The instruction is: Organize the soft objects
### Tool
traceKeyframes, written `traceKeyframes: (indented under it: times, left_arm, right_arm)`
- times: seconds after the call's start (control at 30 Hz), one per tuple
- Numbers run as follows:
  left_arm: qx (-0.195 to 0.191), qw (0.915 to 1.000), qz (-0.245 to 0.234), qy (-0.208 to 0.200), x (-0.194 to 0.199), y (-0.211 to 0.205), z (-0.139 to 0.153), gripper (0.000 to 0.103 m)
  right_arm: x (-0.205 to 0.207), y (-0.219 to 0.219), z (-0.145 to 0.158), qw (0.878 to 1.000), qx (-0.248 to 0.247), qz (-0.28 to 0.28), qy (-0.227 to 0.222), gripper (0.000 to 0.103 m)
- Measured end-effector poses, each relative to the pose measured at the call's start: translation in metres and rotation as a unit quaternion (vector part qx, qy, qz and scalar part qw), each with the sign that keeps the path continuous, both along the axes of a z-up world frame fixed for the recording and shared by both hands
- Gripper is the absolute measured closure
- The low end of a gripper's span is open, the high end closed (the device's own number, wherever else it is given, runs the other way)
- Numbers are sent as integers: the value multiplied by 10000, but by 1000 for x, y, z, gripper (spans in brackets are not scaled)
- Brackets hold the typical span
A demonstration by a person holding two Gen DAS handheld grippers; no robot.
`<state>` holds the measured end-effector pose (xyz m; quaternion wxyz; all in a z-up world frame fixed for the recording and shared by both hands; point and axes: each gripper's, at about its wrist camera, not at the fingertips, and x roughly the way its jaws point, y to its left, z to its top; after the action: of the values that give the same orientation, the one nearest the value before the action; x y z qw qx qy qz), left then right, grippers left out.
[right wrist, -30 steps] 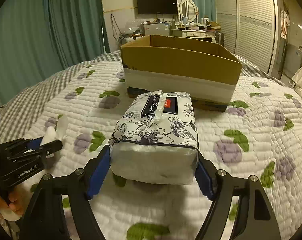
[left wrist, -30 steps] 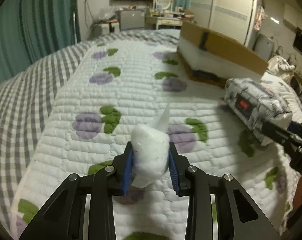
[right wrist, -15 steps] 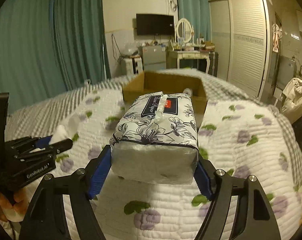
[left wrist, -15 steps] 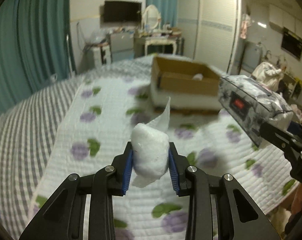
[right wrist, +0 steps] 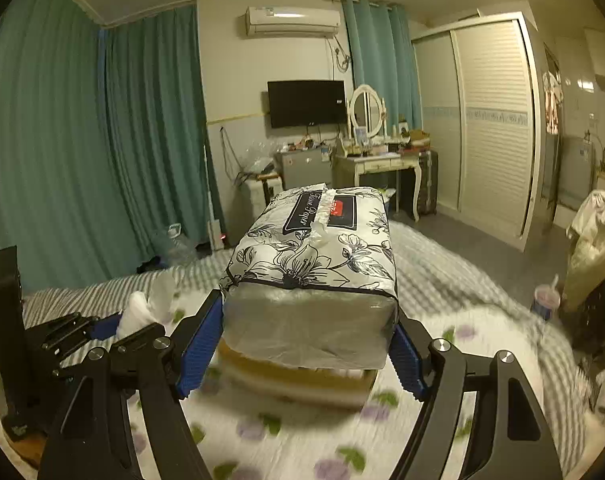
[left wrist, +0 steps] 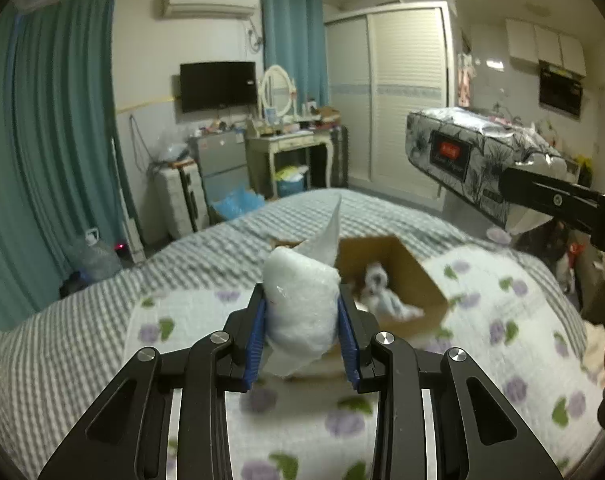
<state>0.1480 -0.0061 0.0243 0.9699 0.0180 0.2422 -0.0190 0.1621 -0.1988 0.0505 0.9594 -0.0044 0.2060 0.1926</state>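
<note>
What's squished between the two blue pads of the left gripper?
A white wad of tissue, with a loose corner sticking up. The left gripper is shut on it; the left wrist view shows this, above the cardboard box.

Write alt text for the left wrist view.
The left gripper clamps a white tissue wad above a quilted bed, facing an open cardboard box holding a small soft toy. At right, the right gripper holds a floral tissue pack aloft.

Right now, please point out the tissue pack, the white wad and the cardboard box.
tissue pack (right wrist: 314, 252), right wrist view, flowered top.
white wad (left wrist: 300, 300), left wrist view, its middle.
cardboard box (left wrist: 418, 276), left wrist view, inner right wall.
</note>
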Motion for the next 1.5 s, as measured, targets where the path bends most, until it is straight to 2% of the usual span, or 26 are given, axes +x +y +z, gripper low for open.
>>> traceKeyframes:
  times: [0.13,0.27,0.37,0.47,0.67,0.77,0.87,0.9,0.93,1.0,1.1,1.2,1.37,1.43,1.5]
  left_arm:
    - [-41,10000,53,17,45,-3,-5,71]
    - [5,9997,99,217,92,-6,-23,71]
    - [367,9989,63,287,119,-16,-40,71]
    - [582,9976,56,363,140,-21,-56,71]
    - [453,9965,40,697,162,-20,-82,71]
    - [423,9963,-50,752,161,-24,-89,70]
    - [462,9965,-35,700,154,-29,-87,66]
    - [504,9962,16,712,157,-28,-86,60]
    - [556,9957,97,733,158,-30,-85,43]
    - [540,9963,238,629,151,-29,-78,23]
    - [300,9986,226,371,136,-24,-57,21]
    - [227,9992,279,153,117,-21,-29,21]
    - [279,9968,379,-652,53,-21,51,19]
    - [249,9941,372,-990,28,-19,77,10]
    - [253,9887,370,-1429,-7,-20,106,9]
  right_arm:
    - [47,7,2,9998,-100,-60,-129,28]
    - [97,15,-19,10000,-84,18,1,28]
    - [128,20,-45,9996,-264,-7,130,28]
    - [155,15,-73,9991,-213,41,370,28]
    - [182,14,-103,9965,-410,112,719,28]
    - [186,15,-112,9953,-463,130,841,23]
    - [185,14,-113,9950,-395,245,884,15]
    - [182,14,-111,9956,-368,287,809,6]
    - [179,13,-108,9966,-366,234,704,0]
    - [174,10,-101,9977,-351,71,570,0]
    - [162,0,-86,9985,-175,-62,513,0]
    - [143,-10,-62,9990,-103,-192,388,0]
    - [86,-18,11,9995,-142,-264,-135,0]
    - [57,-21,39,9987,-169,-288,-391,0]
    - [23,-23,68,9971,-231,-307,-652,0]
